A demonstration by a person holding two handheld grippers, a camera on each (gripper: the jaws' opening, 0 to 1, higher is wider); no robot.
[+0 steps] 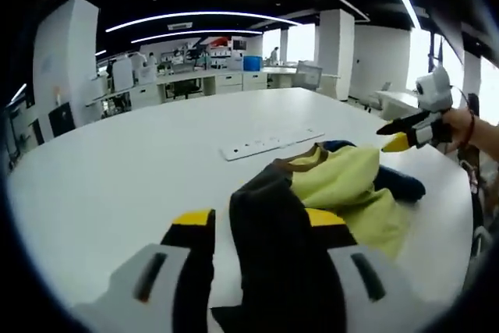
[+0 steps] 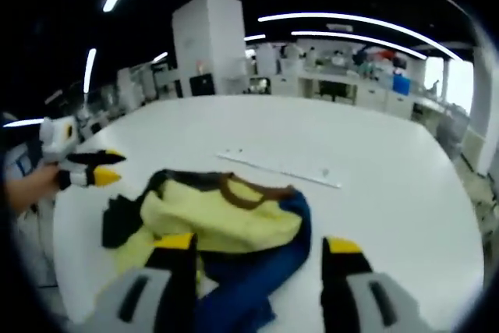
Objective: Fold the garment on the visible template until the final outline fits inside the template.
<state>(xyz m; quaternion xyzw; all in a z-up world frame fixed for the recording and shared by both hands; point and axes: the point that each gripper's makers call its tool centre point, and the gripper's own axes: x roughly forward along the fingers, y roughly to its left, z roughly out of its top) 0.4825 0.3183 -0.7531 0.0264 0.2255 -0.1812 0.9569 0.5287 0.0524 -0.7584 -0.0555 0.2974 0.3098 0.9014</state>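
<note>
A crumpled garment (image 1: 327, 193) — yellow-green body, brown collar, dark and blue sleeves — lies bunched on a white table (image 1: 117, 169), at lower centre of both views. In the left gripper view, the left gripper (image 1: 261, 228) has a dark sleeve draped between its yellow-tipped jaws; whether they pinch the cloth cannot be told. At the right edge the other gripper hovers, held in a hand (image 1: 460, 124). In the right gripper view, the right gripper (image 2: 257, 246) stands spread wide over the blue sleeve, clasping nothing. Beyond the heap lies a thin pale strip (image 2: 277, 168) — in the left gripper view it reads as a flat white bar with dots.
</note>
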